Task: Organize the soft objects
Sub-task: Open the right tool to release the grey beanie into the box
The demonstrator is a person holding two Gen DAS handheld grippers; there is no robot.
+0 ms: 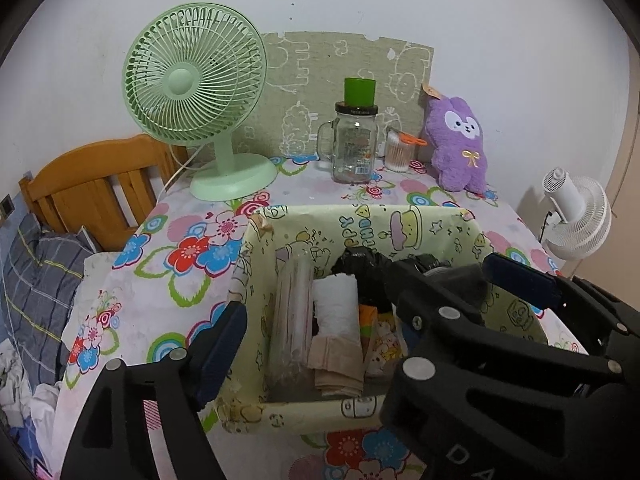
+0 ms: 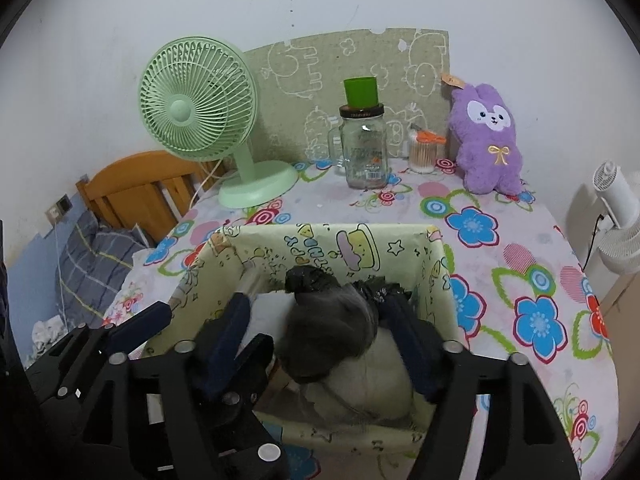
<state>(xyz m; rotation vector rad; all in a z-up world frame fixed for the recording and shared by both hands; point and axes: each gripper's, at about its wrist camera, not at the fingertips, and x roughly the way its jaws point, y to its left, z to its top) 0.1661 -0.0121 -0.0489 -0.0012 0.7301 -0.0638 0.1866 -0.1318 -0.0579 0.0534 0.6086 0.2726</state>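
A pale yellow cartoon-print box (image 1: 400,220) sits on the flowered table. It holds a white rolled cloth (image 1: 336,304), a beige folded cloth (image 1: 336,364), a clear plastic roll (image 1: 290,316) and a black bag (image 1: 360,260). My left gripper (image 1: 360,320) is open, its fingers astride the box's left part. My right gripper (image 2: 320,328) is open inside the box (image 2: 360,240), its fingers either side of a grey translucent soft bundle (image 2: 332,328) resting on a white cloth (image 2: 380,376). A purple plush (image 1: 456,144) stands at the back right of the table, also in the right wrist view (image 2: 488,140).
A green desk fan (image 1: 196,80) stands at the back left, a glass jar (image 1: 354,144) with a green cup on top in the middle, a cotton swab tub (image 1: 398,152) beside it. A wooden headboard (image 1: 92,184) and bedding lie left. A white fan (image 1: 576,216) stands right.
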